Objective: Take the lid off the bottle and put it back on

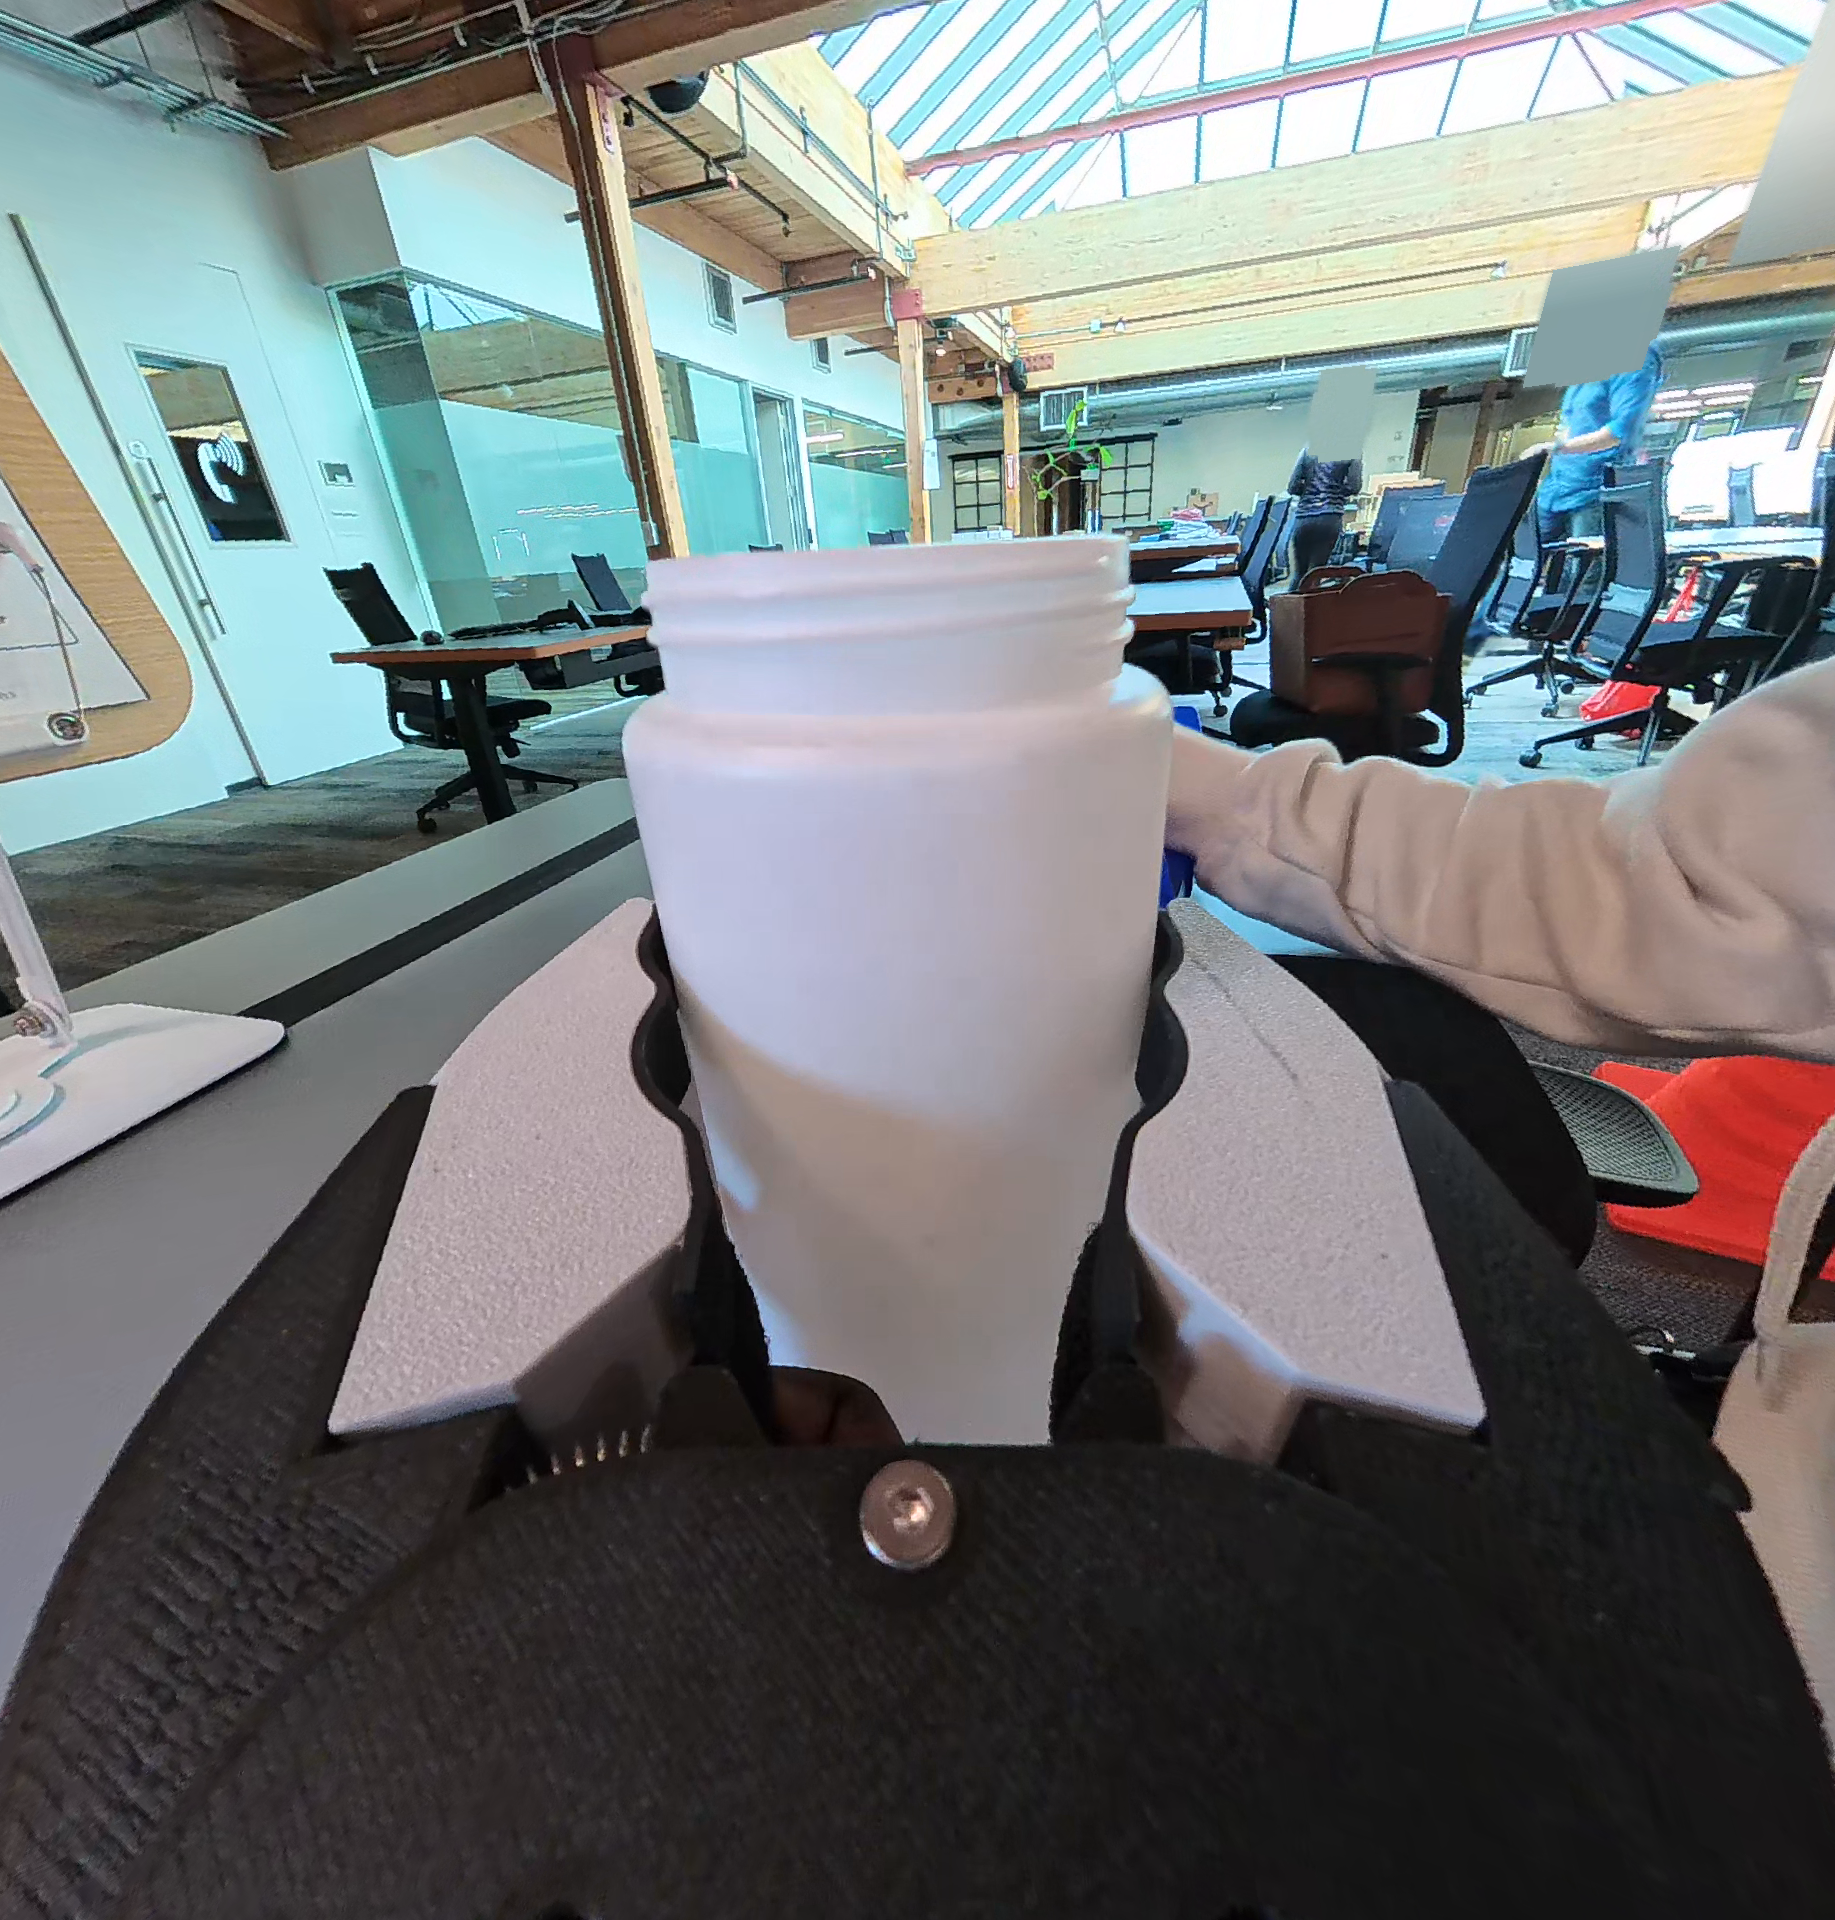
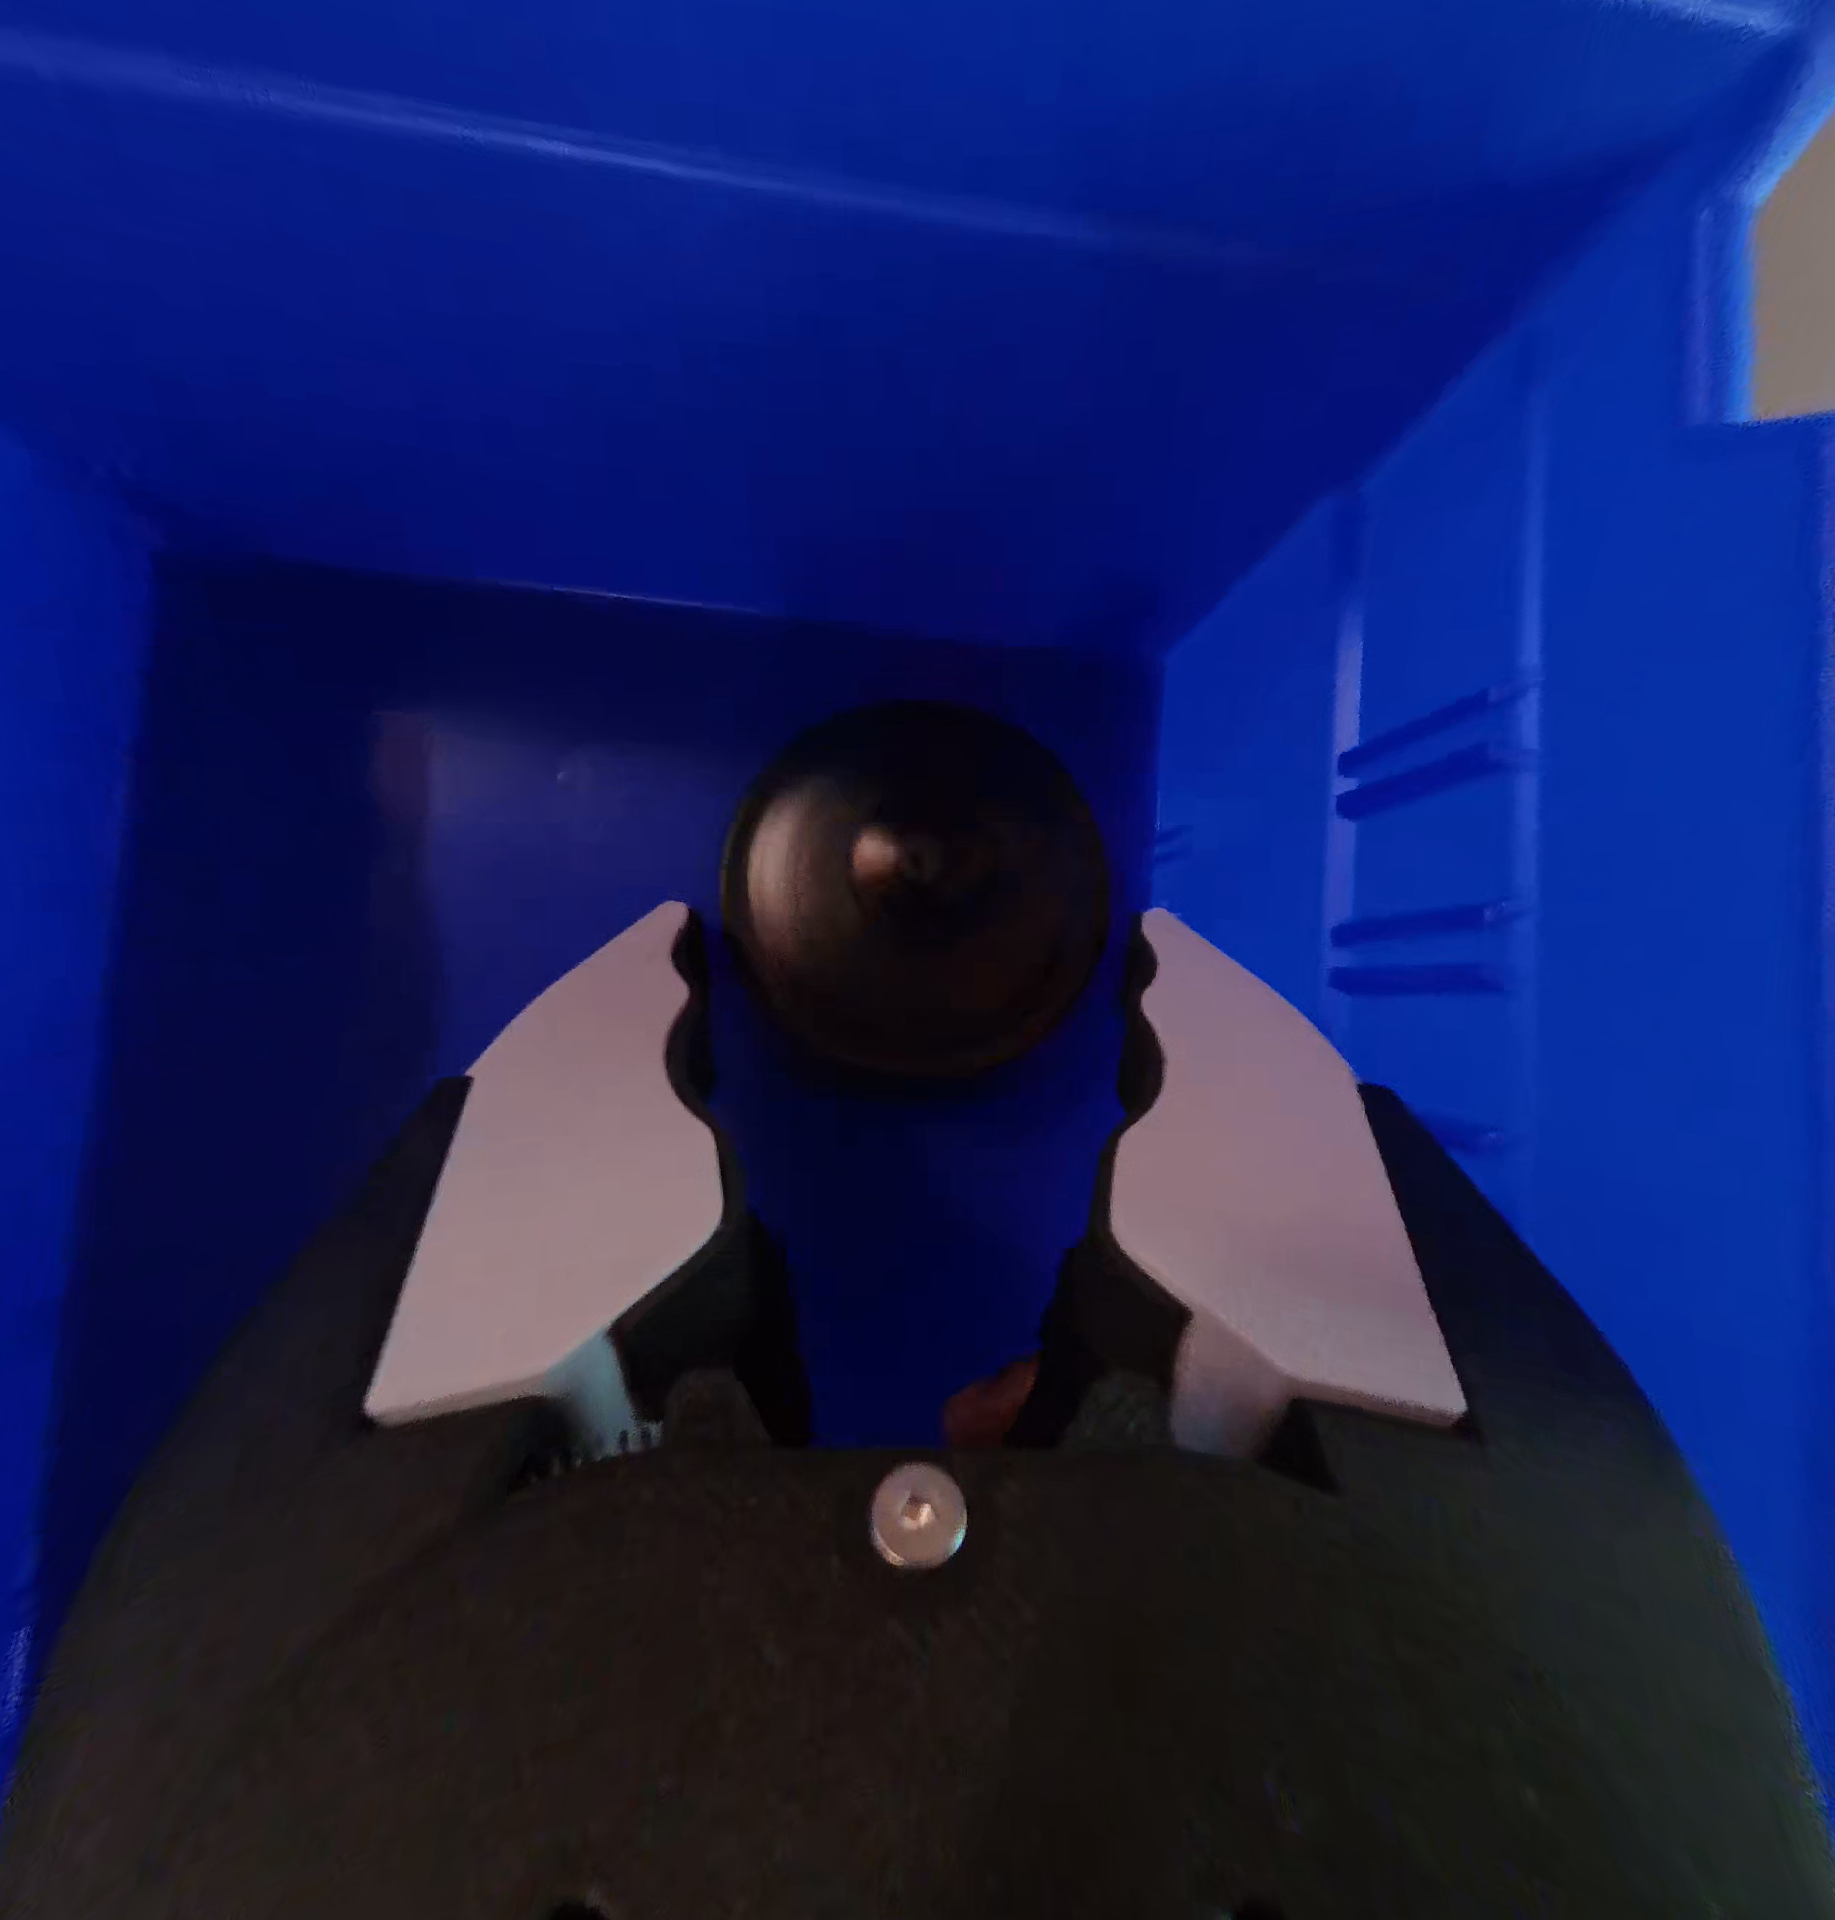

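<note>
Your white bottle (image 1: 897, 935) stands upright between the fingers of your left claw (image 1: 902, 997), its lid off, the threaded neck bare and open at the top. The claw is clamped on the lower body of the bottle, with both dark inner pads pressed against its sides. The bottle is held above a grey surface (image 1: 165, 1299) that runs off to the left, where a white stand (image 1: 92, 1081) with a flat base rests.

The black lid (image 2: 915, 894) lies on the floor of a blue bin (image 2: 580, 416), seen from above in the right wrist view, with its round top facing the camera. Your right claw (image 2: 915, 997) is inside the bin, spread wide, its two fingertips either side of the lid's near half. A thin gap shows on each side, so the fingers do not grip it; whether either touches the lid's edge you cannot tell through the blur. The bin's ribbed wall rises on the right.

Back in the left wrist view, your cream sleeve (image 1: 1515, 862) reaches from the right to behind the bottle, where a sliver of the blue bin shows at the bottle's edge. Beyond that lies an open office with black chairs (image 1: 1640, 613), wooden desks and a skylight overhead.
</note>
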Demonstrator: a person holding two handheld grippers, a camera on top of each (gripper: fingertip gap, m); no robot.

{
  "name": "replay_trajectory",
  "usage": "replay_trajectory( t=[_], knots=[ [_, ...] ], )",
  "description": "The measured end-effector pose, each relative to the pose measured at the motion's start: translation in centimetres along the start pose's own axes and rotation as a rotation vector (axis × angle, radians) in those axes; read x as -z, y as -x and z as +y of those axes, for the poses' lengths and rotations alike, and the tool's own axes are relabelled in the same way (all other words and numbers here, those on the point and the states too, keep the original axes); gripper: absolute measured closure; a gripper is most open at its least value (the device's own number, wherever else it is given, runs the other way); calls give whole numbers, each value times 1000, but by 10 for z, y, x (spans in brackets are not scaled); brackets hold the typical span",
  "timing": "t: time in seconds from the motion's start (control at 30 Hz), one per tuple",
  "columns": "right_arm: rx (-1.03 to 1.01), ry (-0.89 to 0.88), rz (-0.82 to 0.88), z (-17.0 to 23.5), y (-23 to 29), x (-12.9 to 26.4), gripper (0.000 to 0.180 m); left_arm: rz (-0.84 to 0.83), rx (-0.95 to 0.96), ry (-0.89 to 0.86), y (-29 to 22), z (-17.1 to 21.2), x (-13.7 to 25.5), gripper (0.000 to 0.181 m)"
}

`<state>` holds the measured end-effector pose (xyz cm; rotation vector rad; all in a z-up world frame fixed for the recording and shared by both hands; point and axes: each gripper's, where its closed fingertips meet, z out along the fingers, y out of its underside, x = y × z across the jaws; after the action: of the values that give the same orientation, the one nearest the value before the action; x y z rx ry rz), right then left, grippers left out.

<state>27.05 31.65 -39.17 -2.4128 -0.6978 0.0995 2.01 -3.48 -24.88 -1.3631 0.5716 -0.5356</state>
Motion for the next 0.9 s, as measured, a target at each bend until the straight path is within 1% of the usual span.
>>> replay_trajectory(
  t=[0.07, 0.1, 0.2, 0.27, 0.3, 0.33, 0.37, 0.4, 0.43, 0.47, 0.5, 0.53, 0.57, 0.63, 0.67, 0.77, 0.87, 0.9],
  knots=[
    [-4, -67, -20, -13, 6, 11, 88, -3, 7, -2, 1, 0, 0, 95],
    [-9, -127, -28, -23, 9, 21, 87, -4, 12, -3, 2, 0, 0, 95],
    [2, -324, -37, -55, 22, 67, 88, -6, 22, -9, 3, 1, 0, 95],
    [66, -532, -117, -84, 52, 119, 97, -6, 22, -11, 3, 0, 0, 95],
    [127, -652, -212, -96, 80, 152, 104, -6, 22, -12, 3, 0, 0, 95],
    [214, -765, -346, -103, 116, 189, 113, -5, 22, -13, 3, 0, 0, 95],
    [329, -852, -506, -102, 157, 226, 122, -4, 21, -14, 3, 0, 0, 95],
    [470, -904, -680, -91, 199, 262, 128, -4, 21, -14, 3, 0, 0, 95],
    [628, -916, -847, -71, 238, 293, 133, -3, 20, -14, 3, 0, 0, 95],
    [788, -899, -980, -47, 271, 317, 138, -3, 20, -14, 3, 0, 0, 95],
    [943, -869, -1066, -23, 297, 333, 141, -3, 19, -13, 3, 0, 0, 95],
    [1096, -830, -1113, -1, 319, 342, 143, -2, 18, -12, 3, 0, 0, 95],
    [1230, -793, -1126, 17, 337, 345, 143, -1, 17, -11, 3, 0, 0, 95],
    [1404, -733, -1067, 34, 366, 339, 144, -2, 17, -11, 3, 0, 1, 95],
    [1459, -701, -1030, 38, 377, 334, 144, -2, 17, -11, 3, 0, 1, 95],
    [1547, -612, -1011, 44, 400, 324, 145, 1, 15, -10, 2, 0, 1, 95],
    [1602, -495, -914, 40, 408, 301, 146, 7, 11, -7, 0, 0, 0, 95],
    [1621, -437, -907, 43, 409, 295, 148, 8, 10, -6, 0, 0, 0, 95]
  ],
)
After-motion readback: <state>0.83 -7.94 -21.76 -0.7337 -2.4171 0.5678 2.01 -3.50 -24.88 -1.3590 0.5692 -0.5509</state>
